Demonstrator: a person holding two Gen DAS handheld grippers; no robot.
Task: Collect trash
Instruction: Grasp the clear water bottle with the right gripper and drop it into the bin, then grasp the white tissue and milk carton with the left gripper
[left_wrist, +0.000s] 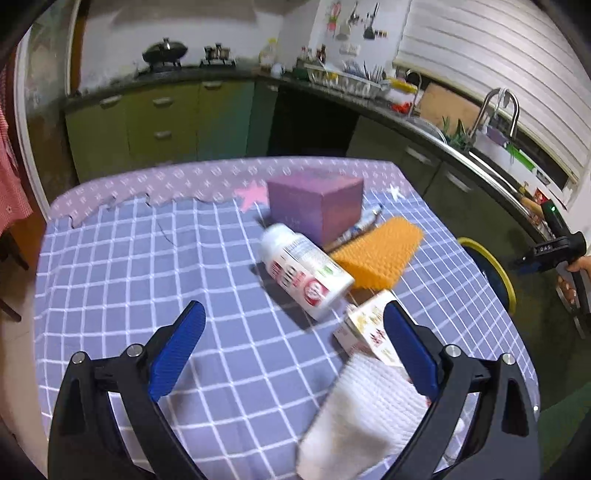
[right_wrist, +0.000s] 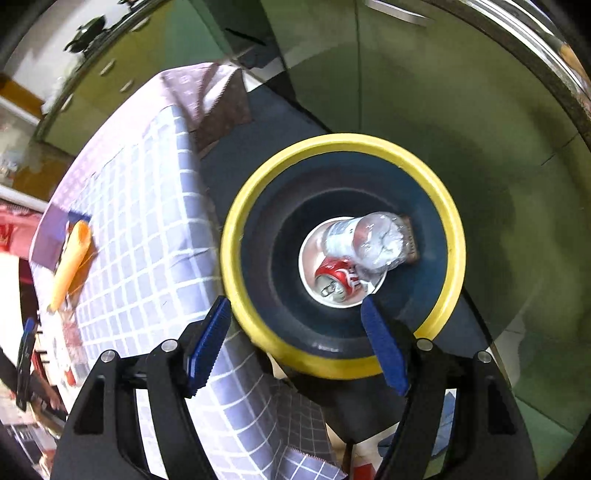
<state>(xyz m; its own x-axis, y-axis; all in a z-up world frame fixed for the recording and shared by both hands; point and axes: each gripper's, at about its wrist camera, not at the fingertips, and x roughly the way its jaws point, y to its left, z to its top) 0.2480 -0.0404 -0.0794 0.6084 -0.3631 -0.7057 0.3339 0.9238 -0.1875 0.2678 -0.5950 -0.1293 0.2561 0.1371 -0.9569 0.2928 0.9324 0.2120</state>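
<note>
Right gripper (right_wrist: 295, 339) hangs over the yellow-rimmed bin (right_wrist: 255, 325), fingers apart w/ nothing between them; a clear bottle (right_wrist: 373, 240) and red can (right_wrist: 338, 278) lie at the bottom. Looks like a drop's done, next pick pending. Left gripper (left_wrist: 293, 339) sits low over the tabletop (left_wrist: 129, 258), fingers apart, empty. White pill bottle (left_wrist: 306, 271) lies at 12 o'clock, small carton (left_wrist: 365, 328) and crumpled tissue (left_wrist: 365, 410) at 3 o'clock. Next: ease over one piece, prob. the tissue, close, carry to bin.
</note>
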